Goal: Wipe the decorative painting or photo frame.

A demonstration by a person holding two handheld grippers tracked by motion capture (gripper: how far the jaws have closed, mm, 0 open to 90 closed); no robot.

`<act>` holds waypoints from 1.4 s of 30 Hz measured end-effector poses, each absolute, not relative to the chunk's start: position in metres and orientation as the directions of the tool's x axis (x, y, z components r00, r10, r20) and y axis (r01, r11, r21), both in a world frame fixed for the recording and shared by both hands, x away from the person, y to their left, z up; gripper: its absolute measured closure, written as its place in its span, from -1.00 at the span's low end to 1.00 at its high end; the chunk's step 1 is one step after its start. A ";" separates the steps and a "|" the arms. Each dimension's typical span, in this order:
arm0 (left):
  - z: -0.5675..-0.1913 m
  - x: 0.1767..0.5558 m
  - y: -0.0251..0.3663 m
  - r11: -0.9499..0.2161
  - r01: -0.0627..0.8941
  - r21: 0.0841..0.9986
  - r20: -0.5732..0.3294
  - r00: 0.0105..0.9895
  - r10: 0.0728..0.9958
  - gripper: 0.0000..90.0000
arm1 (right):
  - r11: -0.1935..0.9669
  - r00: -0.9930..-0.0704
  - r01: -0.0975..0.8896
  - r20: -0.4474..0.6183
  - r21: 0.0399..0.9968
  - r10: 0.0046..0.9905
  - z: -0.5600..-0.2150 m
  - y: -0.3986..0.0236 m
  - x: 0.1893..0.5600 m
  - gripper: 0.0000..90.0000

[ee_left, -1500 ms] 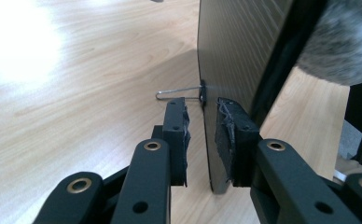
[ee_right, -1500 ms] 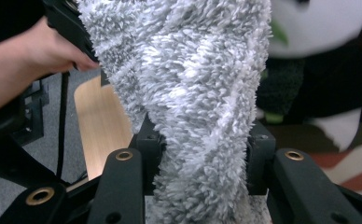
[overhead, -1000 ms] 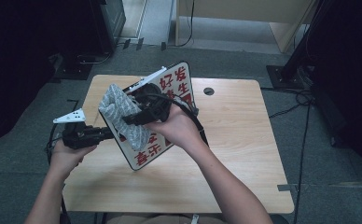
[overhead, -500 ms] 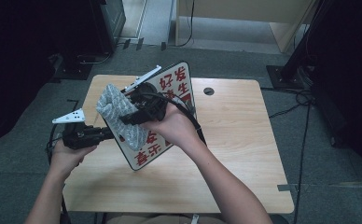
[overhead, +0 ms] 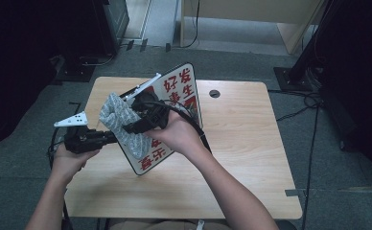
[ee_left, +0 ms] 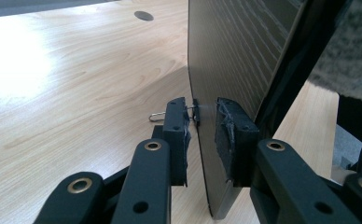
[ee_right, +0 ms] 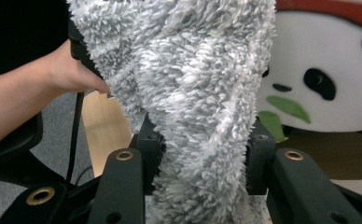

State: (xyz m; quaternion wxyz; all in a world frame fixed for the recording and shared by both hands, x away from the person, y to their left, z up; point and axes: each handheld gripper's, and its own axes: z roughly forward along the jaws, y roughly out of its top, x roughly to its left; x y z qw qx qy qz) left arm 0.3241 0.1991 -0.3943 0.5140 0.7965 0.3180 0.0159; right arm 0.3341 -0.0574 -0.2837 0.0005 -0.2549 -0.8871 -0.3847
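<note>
Jaws of my right gripper (ee_right: 200, 154) are clamped on a fluffy grey cloth (ee_right: 193, 93), which bunches up between the two black pads and rises in front of the camera. From the high view I see that gripper (overhead: 138, 125) pressing the cloth (overhead: 122, 122) against the printed face of a sign board (overhead: 184, 91), white with red characters and a panda picture, which I also catch behind the cloth in the right gripper view (ee_right: 328, 70).

My left gripper (ee_left: 202, 135) is clenched on the board's edge: in its own view the thin dark panel (ee_left: 235, 56) stands upright between the pads, with a small metal clip just beside the left pad. In the high view the left gripper (overhead: 110, 138) comes in from the table's left edge and grips the board low on its left side.

I see the board standing tilted on the wooden table (overhead: 241, 158), its lower corner resting near the middle, its top leaning toward the far edge. A round cable hole (overhead: 215, 93) sits near the far edge, just right of the board.
</note>
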 end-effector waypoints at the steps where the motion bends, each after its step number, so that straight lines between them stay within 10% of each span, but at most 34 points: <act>1: -0.394 0.324 0.199 -0.269 0.491 0.829 -0.303 0.797 0.522 0.66 | 0.575 -0.870 0.453 0.199 0.681 0.451 -0.285 -0.057 0.334 0.35; 42: -0.394 0.323 0.198 -0.268 0.494 0.827 -0.305 0.796 0.523 0.67 | 0.601 -0.864 0.482 0.230 0.638 0.448 -0.329 -0.063 0.328 0.36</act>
